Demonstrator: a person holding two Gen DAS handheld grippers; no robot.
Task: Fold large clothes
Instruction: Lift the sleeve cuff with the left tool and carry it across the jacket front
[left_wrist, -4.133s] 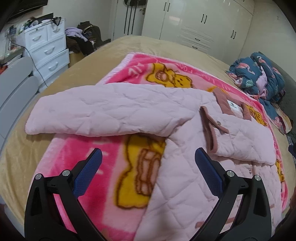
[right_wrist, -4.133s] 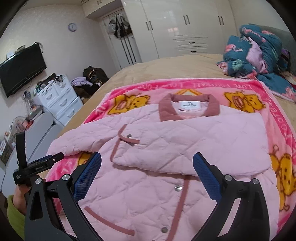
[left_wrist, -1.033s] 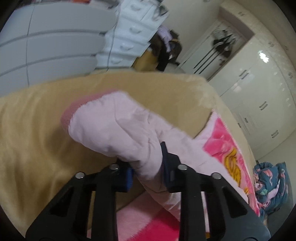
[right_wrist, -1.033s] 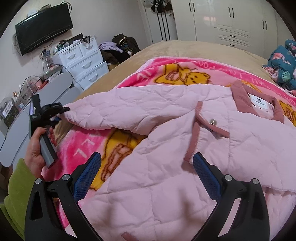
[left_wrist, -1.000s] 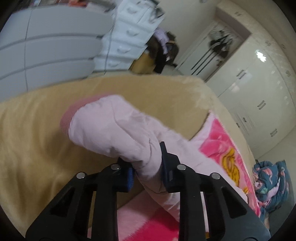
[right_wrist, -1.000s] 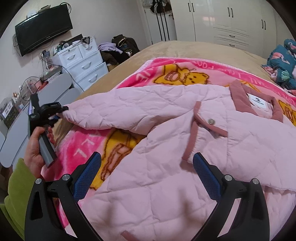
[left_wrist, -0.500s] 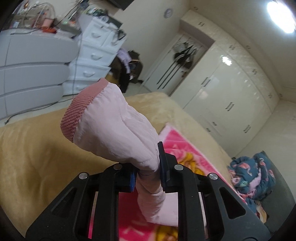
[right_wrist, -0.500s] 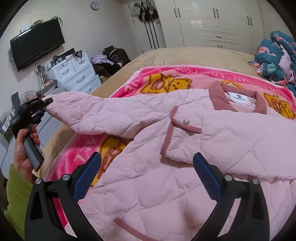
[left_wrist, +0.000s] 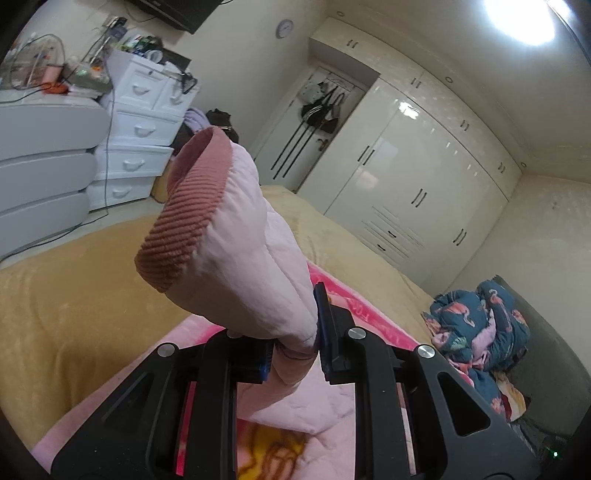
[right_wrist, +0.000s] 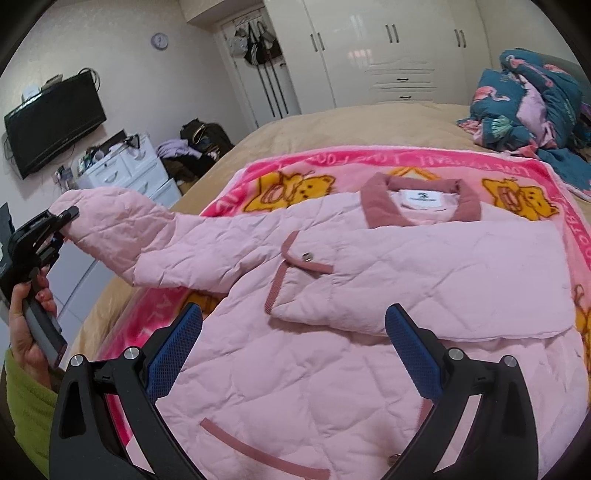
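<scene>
Seemingly secure, the left gripper (left_wrist: 293, 341) clamps the jacket (right_wrist: 332, 295) sleeve (left_wrist: 236, 251) near its cuff, lower center; slippery quilting could slide free mid-fold. Right gripper (right_wrist: 293, 349) gapes empty.

A pink blanket (right_wrist: 436, 162) with yellow bears is spread over a tan bed (right_wrist: 332, 122). A dark floral quilt (right_wrist: 532, 96) is heaped at upper right. A TV (right_wrist: 55, 122) and white drawers (right_wrist: 125, 170) are seen at left, wardrobes (right_wrist: 388, 48) at top, with a clock (right_wrist: 159, 40) to their left.
</scene>
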